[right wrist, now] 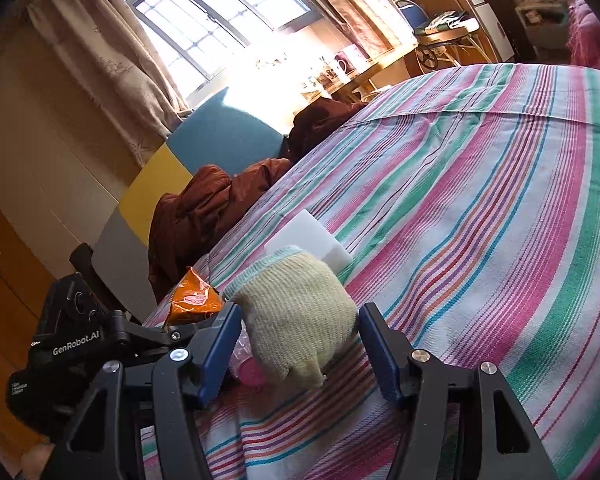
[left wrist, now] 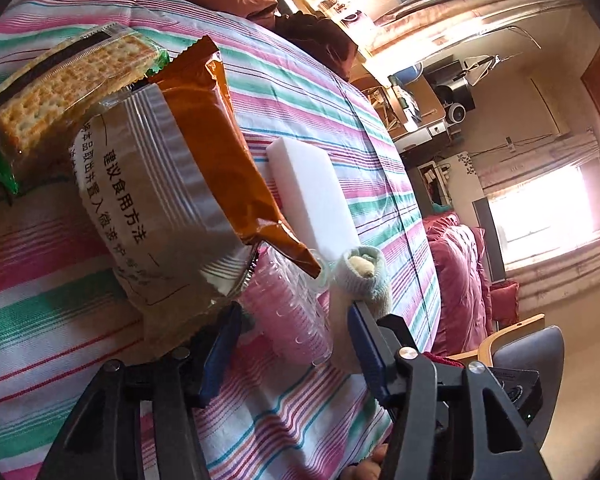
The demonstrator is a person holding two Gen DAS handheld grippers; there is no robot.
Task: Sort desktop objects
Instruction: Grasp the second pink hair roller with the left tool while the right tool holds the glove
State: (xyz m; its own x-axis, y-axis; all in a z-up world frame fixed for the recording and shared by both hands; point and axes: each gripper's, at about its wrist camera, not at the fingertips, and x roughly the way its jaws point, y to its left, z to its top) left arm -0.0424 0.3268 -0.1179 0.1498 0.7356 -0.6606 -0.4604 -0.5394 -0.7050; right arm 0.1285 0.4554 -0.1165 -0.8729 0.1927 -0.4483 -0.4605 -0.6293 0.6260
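Knitted in pale yellow with a light blue cuff, a rolled sock [right wrist: 296,316] is seen between the blue fingers of the right gripper [right wrist: 298,344]. Those fingers are spread wide; whether either pad touches the wool cannot be told. Just beyond the sock a white foam block [right wrist: 320,240] lies on the striped bedspread [right wrist: 480,220]. To the left of the sock an orange snack packet [right wrist: 194,300] is seen, and under the sock part of a clear plastic cup [right wrist: 248,364] with a pink base.

In the left wrist view the same sock [left wrist: 364,276] is seen beside the far finger of the left gripper [left wrist: 292,348], whose jaws are also set wide apart. Between them the clear cup [left wrist: 288,312] lies on its side on the bedspread [left wrist: 300,92]. Ahead of the left finger the orange and silver packet [left wrist: 180,184] is propped, its corner over the cup, with a pack of crackers [left wrist: 56,92] leaning behind it. The foam block [left wrist: 312,196] lies ahead, beyond the packet. A dark red quilt [right wrist: 204,208] is bunched at the bedspread's far edge.
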